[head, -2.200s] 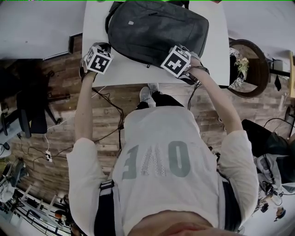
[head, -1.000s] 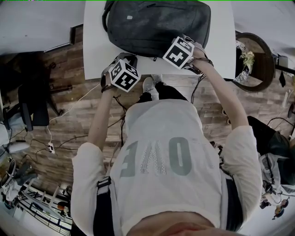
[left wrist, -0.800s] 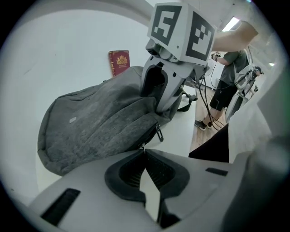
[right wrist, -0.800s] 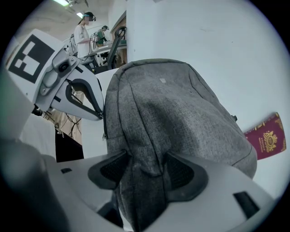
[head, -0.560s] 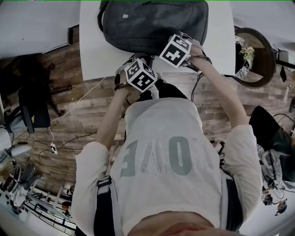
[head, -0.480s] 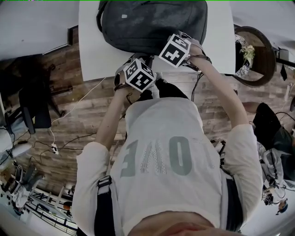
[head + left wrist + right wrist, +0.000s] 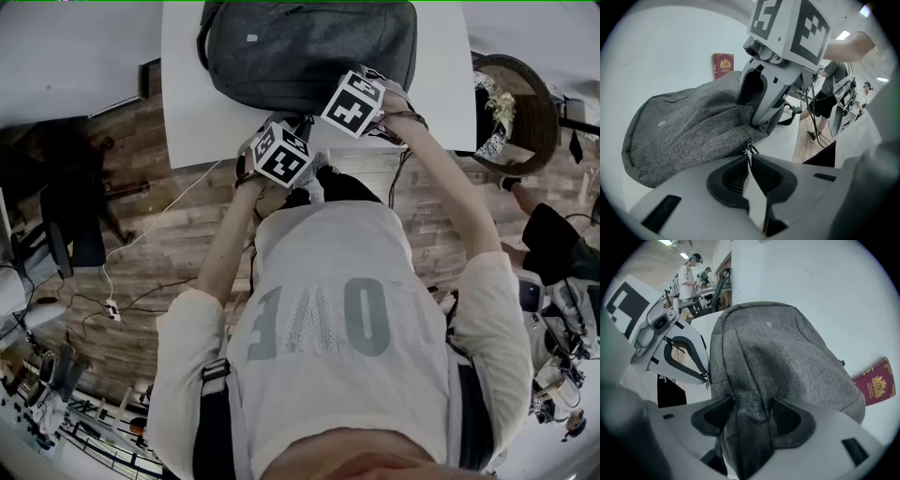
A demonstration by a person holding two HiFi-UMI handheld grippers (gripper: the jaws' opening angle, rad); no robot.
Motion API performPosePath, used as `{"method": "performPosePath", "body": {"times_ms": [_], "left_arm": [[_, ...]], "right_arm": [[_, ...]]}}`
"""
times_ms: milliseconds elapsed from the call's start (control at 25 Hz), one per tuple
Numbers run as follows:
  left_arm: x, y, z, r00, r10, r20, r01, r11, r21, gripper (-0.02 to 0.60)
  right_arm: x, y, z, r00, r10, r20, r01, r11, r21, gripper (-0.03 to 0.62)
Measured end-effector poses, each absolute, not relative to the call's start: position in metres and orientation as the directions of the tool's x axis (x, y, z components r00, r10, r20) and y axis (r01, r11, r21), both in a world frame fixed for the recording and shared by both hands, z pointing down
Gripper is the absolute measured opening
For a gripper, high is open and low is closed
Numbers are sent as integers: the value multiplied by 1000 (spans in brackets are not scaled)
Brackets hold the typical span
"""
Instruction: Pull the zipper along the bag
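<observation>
My left gripper (image 7: 749,157) is clenched on the zipper pull (image 7: 749,149) at the grey backpack's (image 7: 309,47) near edge. My right gripper (image 7: 749,416) grips a backpack fold beside it. Backpack lies on the white table (image 7: 202,117).

The bag (image 7: 689,126) is matt grey cloth, heathered and coarsely woven. Its zipper pull (image 7: 749,149) is small, bright metal. The left gripper (image 7: 750,158) and right gripper (image 7: 752,416) are smooth matt grey plastic with dark ribbed pads (image 7: 716,416). The table (image 7: 197,112) is smooth white, the floor (image 7: 169,234) grainy wood planks. The booklet (image 7: 876,383) has a dark red cover with gilt print.
</observation>
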State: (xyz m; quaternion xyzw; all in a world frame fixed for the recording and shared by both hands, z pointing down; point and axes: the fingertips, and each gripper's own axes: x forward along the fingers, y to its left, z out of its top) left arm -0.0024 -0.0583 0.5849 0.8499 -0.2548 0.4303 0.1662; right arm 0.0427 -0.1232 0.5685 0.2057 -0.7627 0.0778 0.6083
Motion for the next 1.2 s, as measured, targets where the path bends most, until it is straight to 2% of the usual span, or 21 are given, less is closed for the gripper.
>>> {"method": "performPosePath", "body": {"times_ms": [160,320,520,640,840,1000,1200], "left_arm": [[-6,-53,573,505,-317,803,-582,-812,47,29],[-28,-59,538,510,-400,761,-633,-774,18,31],[-55,-106,467,508,-584,634,-732,-680,-40,31],[-65,-131,407,485,-719,498,-811,-583,-53,31],[-72,-158,302,397,-896,198,-912,-409,-20,31],[-74,-145,249,345,-938,19,-939,-345,18,31],[-76,-126,225,317,-938,-137,-946,-323,17,29]], "right_arm": [[44,-118,560,-217,-205,954,-409,907,101,298],[57,-108,546,-238,-179,955,-478,877,45,298],[59,-145,476,-359,-390,848,-550,823,145,296],[61,-157,425,-420,-528,738,-629,756,183,248],[57,-167,342,-489,-738,466,-767,617,172,165],[53,-155,298,-491,-831,261,-836,534,125,111],[60,-139,271,-445,-892,84,-890,451,74,74]]}}
